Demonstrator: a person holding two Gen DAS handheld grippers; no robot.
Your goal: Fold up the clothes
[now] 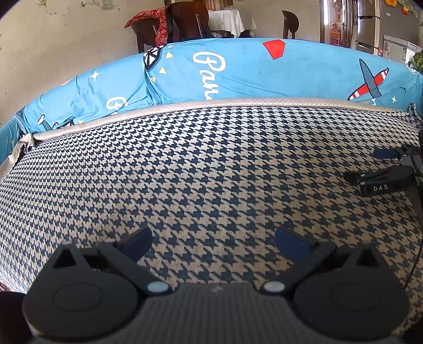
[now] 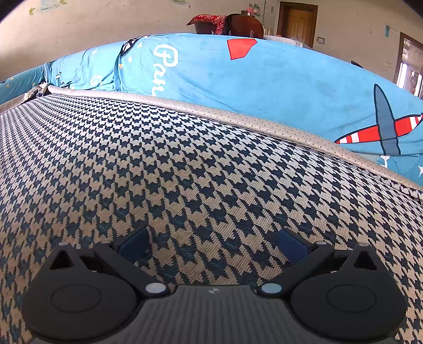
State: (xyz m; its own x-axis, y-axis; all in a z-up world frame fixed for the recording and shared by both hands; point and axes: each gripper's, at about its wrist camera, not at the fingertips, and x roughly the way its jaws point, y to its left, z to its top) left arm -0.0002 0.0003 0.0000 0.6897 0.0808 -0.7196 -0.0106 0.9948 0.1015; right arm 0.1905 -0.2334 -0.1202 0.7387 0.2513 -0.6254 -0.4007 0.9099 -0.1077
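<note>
Left gripper [image 1: 213, 242] — jaws standing wide apart, nothing between the blue pads [image 1: 137, 242]; it is hovering low over the houndstooth cover [image 1: 201, 164], whether touching it cannot be told.

Right gripper [image 2: 213, 242] — jaws likewise spread wide, holding nothing, hanging over the same cover; in the left wrist view it is showing at the far right edge [image 1: 370, 165], well apart from the left gripper.

Ahead of both tools — a pale perforated trim [image 2: 238, 116] is running along the cover's far edge; beyond it a blue printed sheet [image 1: 290, 71] is draping over a raised back. Further off, a red patterned cloth [image 1: 156, 22] is hanging over a chair.

Task's thing — no loose garment is showing within reach of either tool. The scene is fitting two stages equally: clothes awaiting placement on the cover, or clothes folded and carried off.

Handling judgement — for any fold on this surface, the jaws ought to be coming down wide as they are now, pinching one fabric layer at an edge or corner, both tools working level to keep the crease straight.
</note>
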